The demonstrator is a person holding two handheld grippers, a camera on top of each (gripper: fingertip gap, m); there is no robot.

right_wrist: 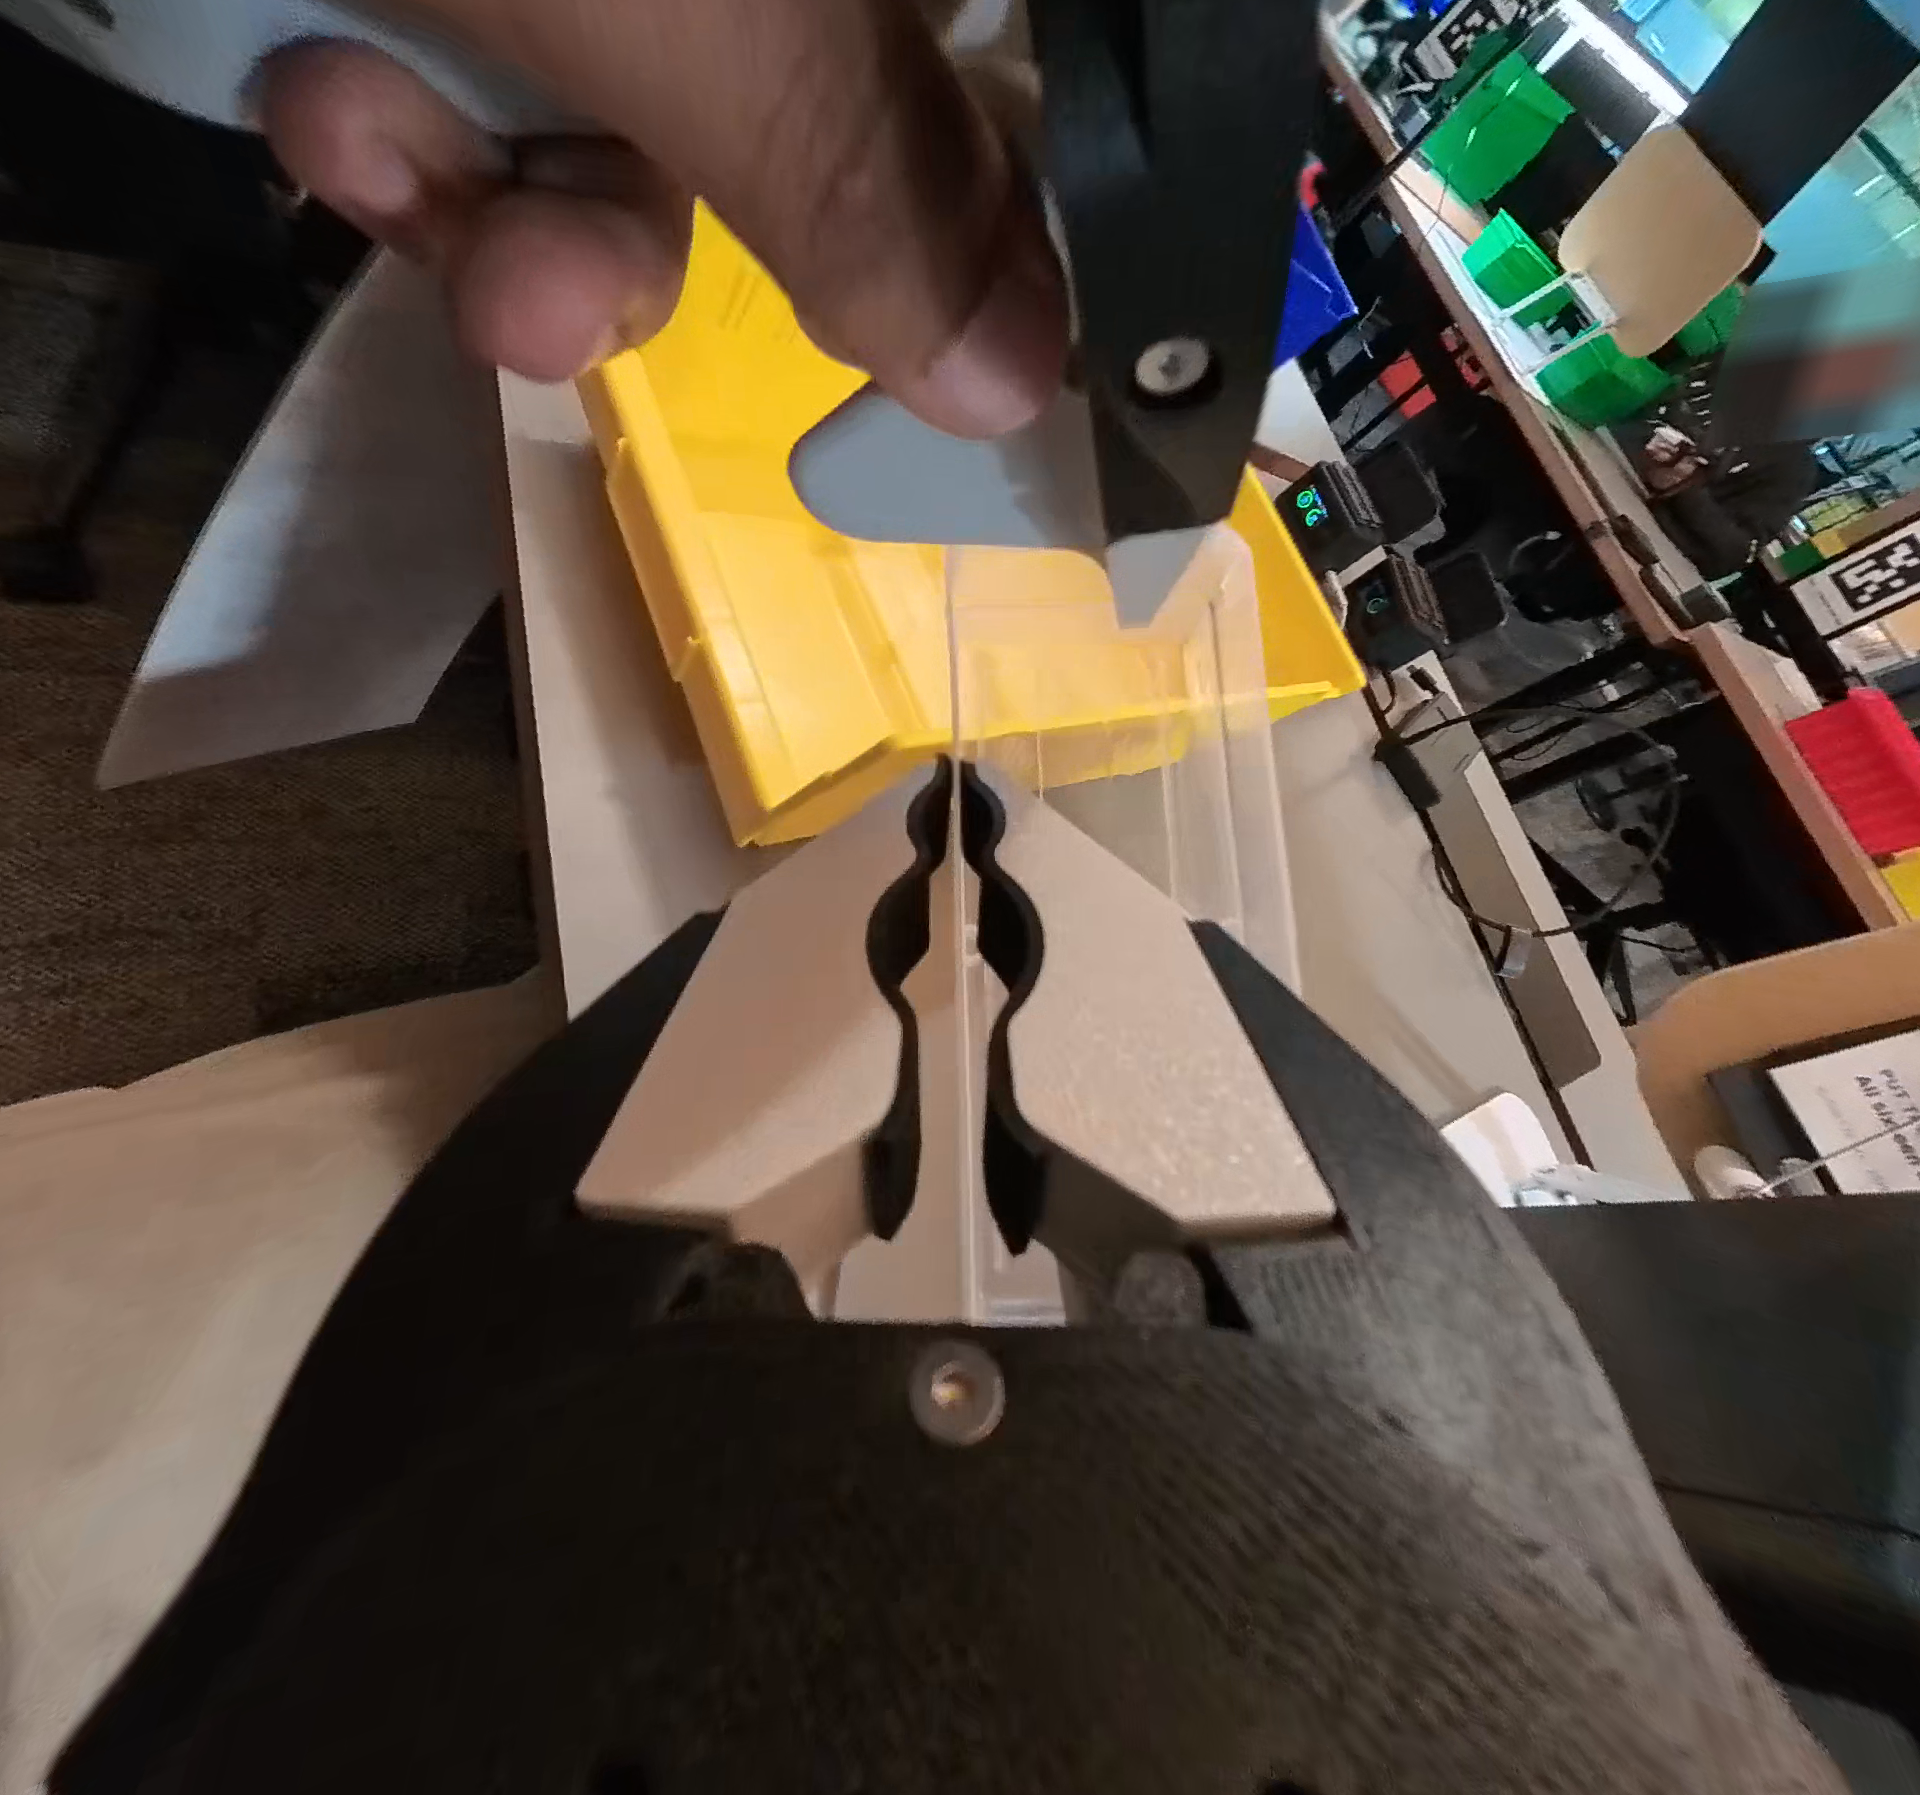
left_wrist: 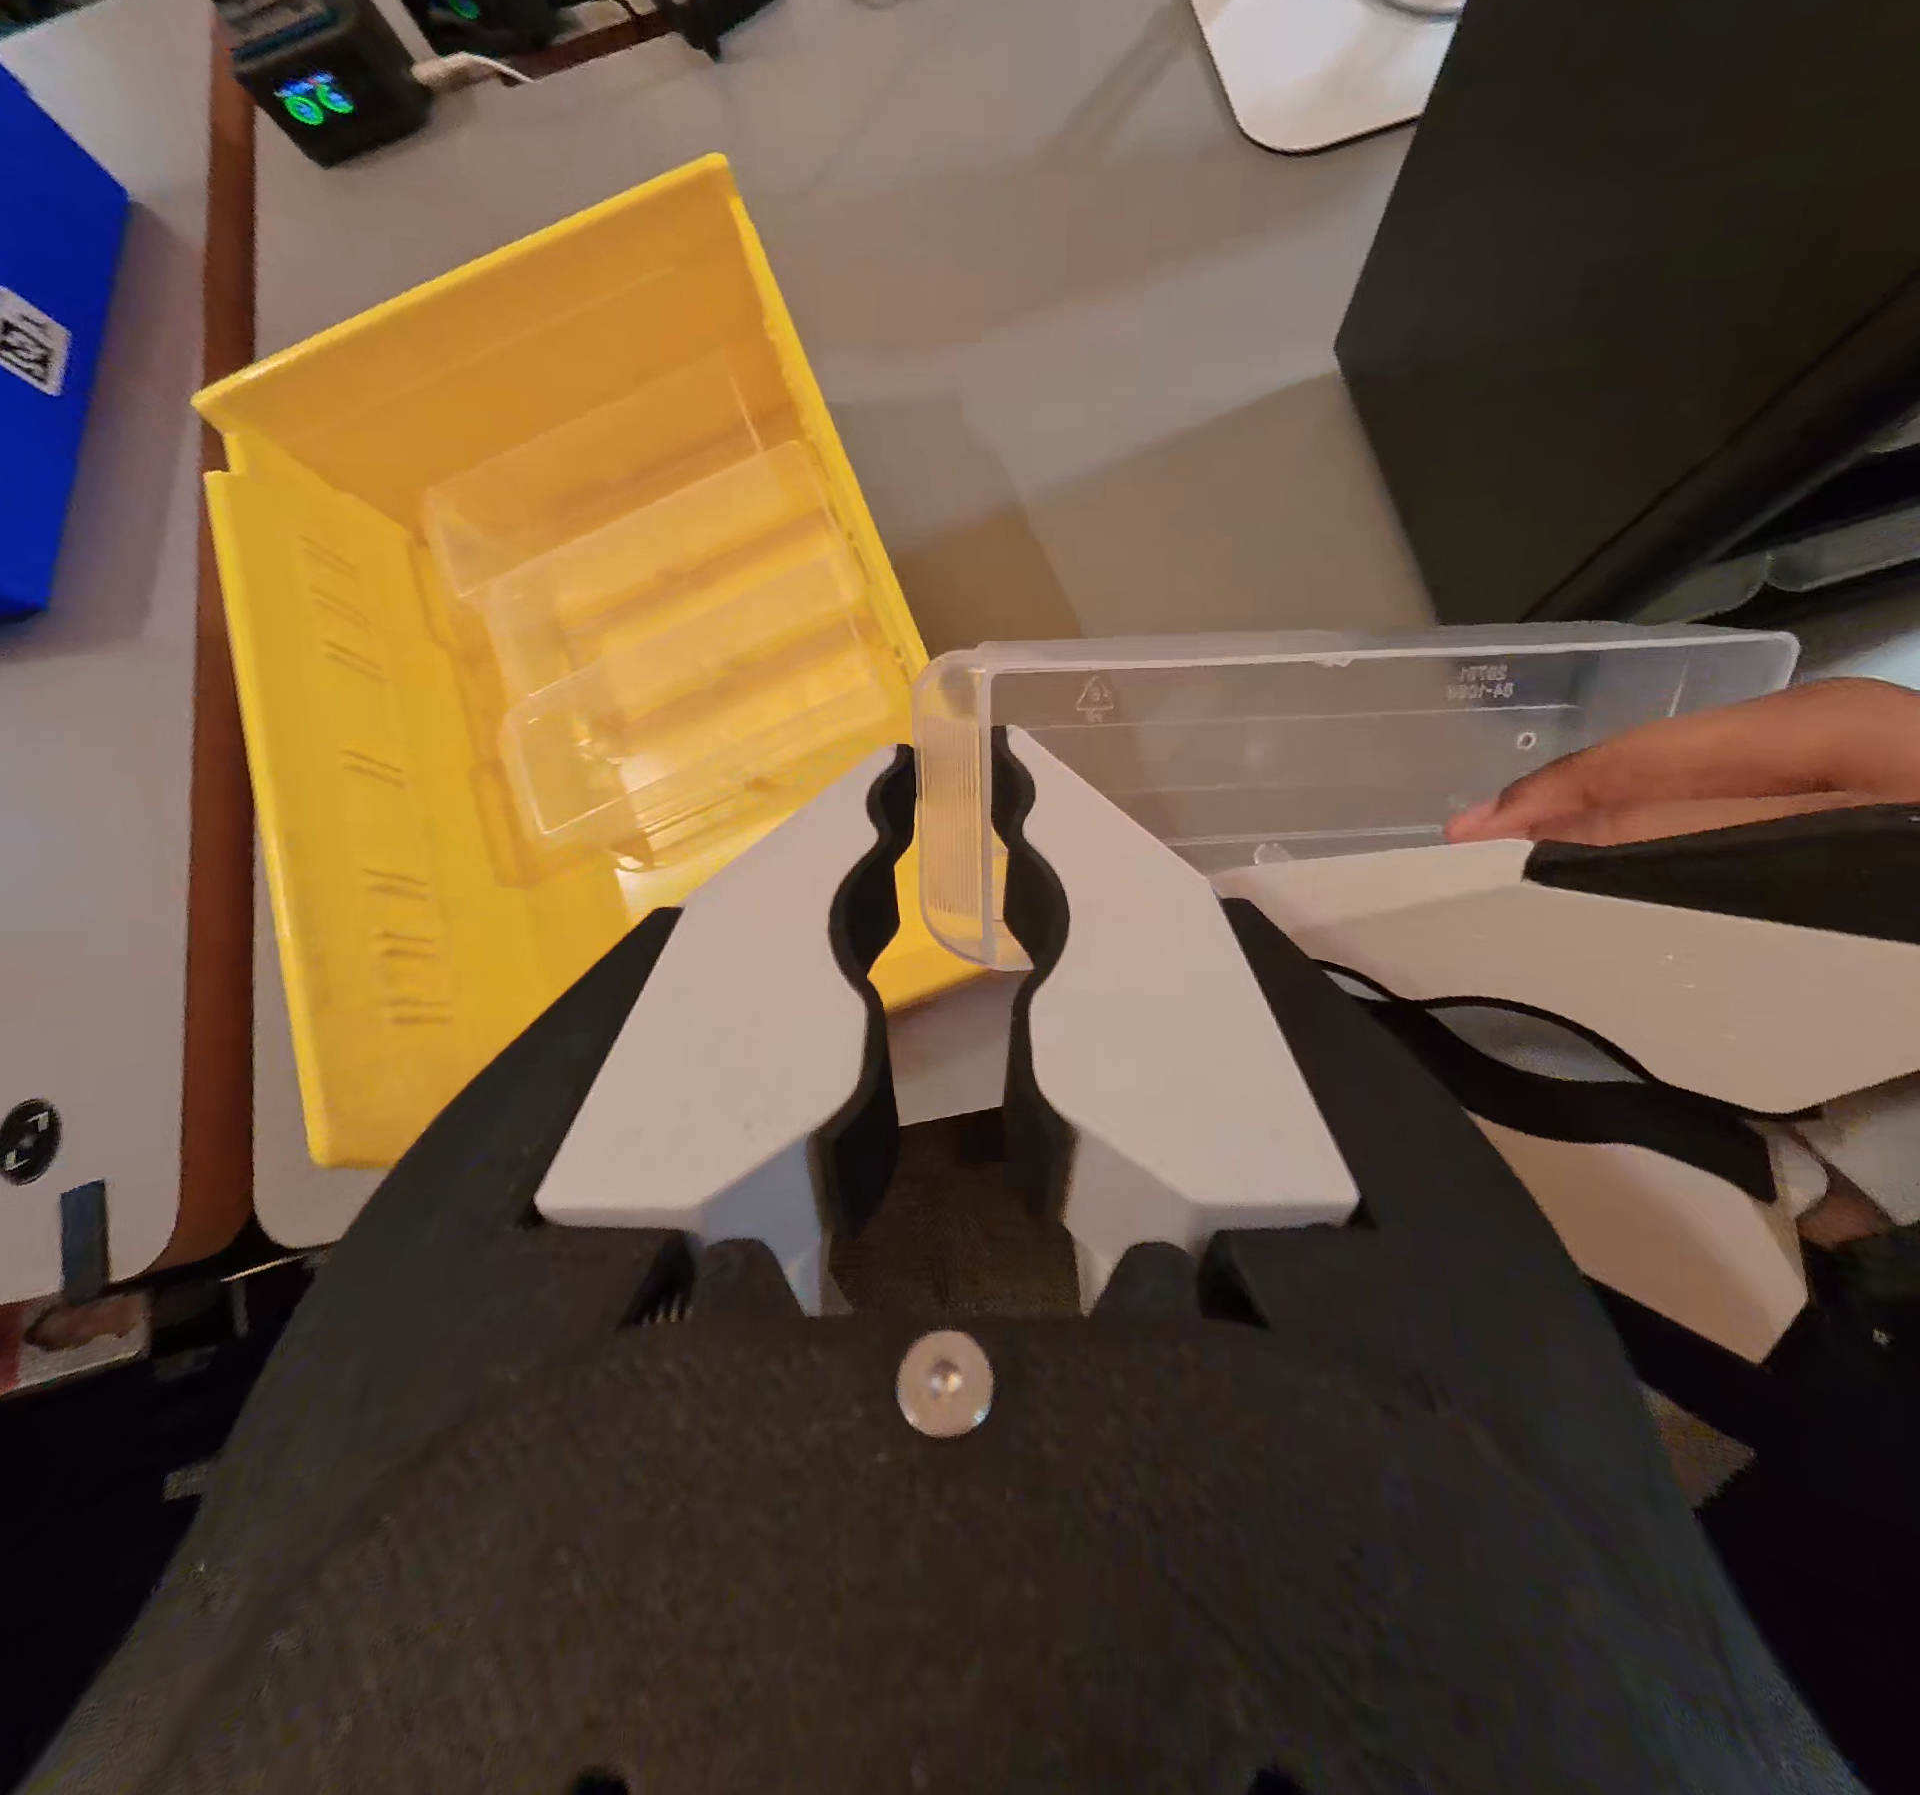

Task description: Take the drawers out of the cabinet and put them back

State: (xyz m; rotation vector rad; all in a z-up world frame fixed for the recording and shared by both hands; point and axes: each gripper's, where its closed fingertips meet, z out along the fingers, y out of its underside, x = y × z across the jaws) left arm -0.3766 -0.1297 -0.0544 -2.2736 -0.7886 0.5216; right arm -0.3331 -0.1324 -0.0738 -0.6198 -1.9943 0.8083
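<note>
I hold one clear plastic drawer [left_wrist: 1351, 737] in the air between both grippers, over the table's front edge. My left gripper [left_wrist: 951, 758] is shut on its ribbed front handle. My right gripper [right_wrist: 953, 774] is shut on a thin side wall of the same drawer [right_wrist: 1226, 810]. The right gripper also shows in the left wrist view [left_wrist: 1455, 924], with a hand on it. The left gripper shows in the right wrist view [right_wrist: 1143, 582] at the drawer's far end. The black cabinet [left_wrist: 1662, 239] stands at the right. A yellow bin [left_wrist: 343, 810] left of the drawer holds several clear drawers [left_wrist: 675, 665].
A blue box [left_wrist: 42, 343] sits at the far left. Black devices with green displays [left_wrist: 322, 83] and cables line the back edge. A white pad [left_wrist: 1299, 31] lies at the back right. Green and red bins [right_wrist: 1496, 124] stand on another table.
</note>
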